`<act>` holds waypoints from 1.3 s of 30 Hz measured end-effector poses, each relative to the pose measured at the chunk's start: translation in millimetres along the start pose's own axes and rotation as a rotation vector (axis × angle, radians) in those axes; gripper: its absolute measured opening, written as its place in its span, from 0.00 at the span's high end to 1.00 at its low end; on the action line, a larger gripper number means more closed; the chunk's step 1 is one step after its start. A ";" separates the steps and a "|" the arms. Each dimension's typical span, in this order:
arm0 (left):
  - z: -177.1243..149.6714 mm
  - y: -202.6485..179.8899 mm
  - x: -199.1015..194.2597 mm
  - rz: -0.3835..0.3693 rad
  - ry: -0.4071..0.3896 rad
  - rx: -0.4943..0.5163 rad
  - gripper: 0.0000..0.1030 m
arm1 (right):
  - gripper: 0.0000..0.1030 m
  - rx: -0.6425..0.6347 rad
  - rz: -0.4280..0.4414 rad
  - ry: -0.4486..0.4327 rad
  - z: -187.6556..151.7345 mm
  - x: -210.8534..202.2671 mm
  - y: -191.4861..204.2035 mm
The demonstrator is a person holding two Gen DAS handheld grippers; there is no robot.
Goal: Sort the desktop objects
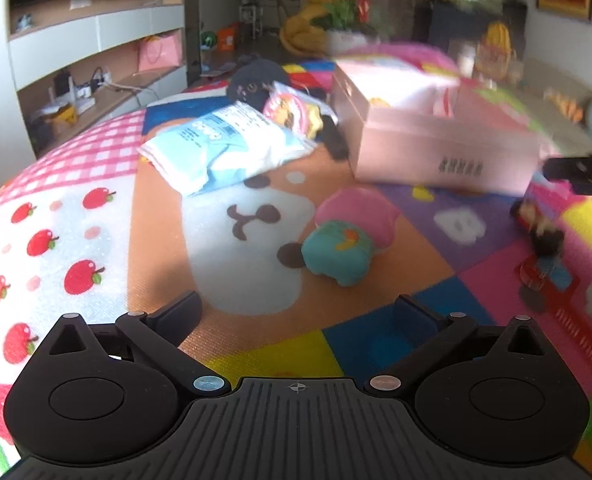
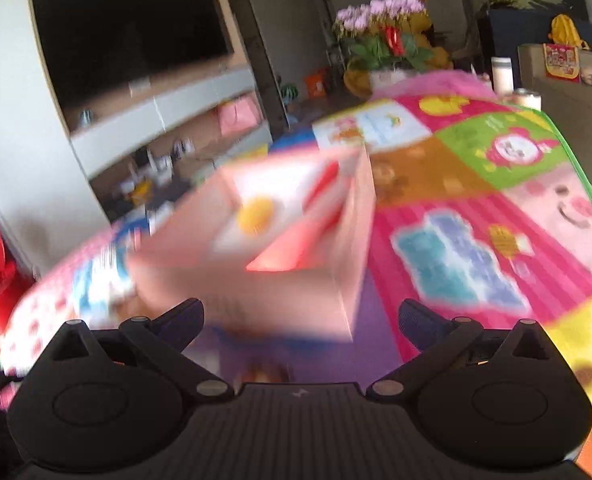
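Observation:
My left gripper (image 1: 298, 316) is open above the colourful play mat (image 1: 95, 208), with nothing between its fingers. Just ahead of it lies a teal and pink plush toy (image 1: 348, 244). Farther back sit a white and blue packet (image 1: 223, 144), a round pink snack packet (image 1: 291, 112) and a dark plush (image 1: 255, 80). An open pink box (image 1: 436, 148) stands at the back right. A small dark figure toy (image 1: 544, 236) lies at the right. My right gripper (image 2: 300, 316) is open too, empty, with the blurred pink box (image 2: 287, 248) close in front of it.
A black part (image 1: 580, 174) reaches in from the right edge of the left wrist view, beside the box. Shelves under a dark screen (image 2: 135, 32) stand to the left. A pot of purple flowers (image 2: 384, 28) is beyond the mat's far end.

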State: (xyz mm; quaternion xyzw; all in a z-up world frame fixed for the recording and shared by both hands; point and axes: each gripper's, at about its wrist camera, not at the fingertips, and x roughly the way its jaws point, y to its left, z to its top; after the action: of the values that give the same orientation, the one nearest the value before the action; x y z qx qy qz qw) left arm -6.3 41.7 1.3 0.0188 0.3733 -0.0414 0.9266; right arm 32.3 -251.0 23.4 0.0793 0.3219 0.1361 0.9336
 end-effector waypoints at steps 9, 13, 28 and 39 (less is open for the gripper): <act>15.0 -0.2 -6.2 -0.197 0.029 -0.118 0.00 | 0.00 -0.063 -0.057 0.033 -50.9 -13.5 24.6; 24.8 -26.5 9.0 -0.173 0.031 -0.084 0.00 | 0.00 -0.057 -0.084 0.039 -51.3 -11.7 27.6; 47.9 -39.0 37.7 -0.153 -0.080 0.027 0.00 | 0.00 -0.159 -0.133 0.064 -54.6 -7.5 37.2; 46.6 -41.3 45.0 -0.104 -0.070 0.044 0.27 | 0.00 -0.163 -0.135 0.063 -54.5 -7.9 37.3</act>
State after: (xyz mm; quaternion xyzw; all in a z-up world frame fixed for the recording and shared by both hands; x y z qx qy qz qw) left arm 54.4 -5.3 3.5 0.0185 0.3402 -0.0983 0.9350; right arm -15.1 -214.7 -5.8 -0.0229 0.3434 0.1008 0.9335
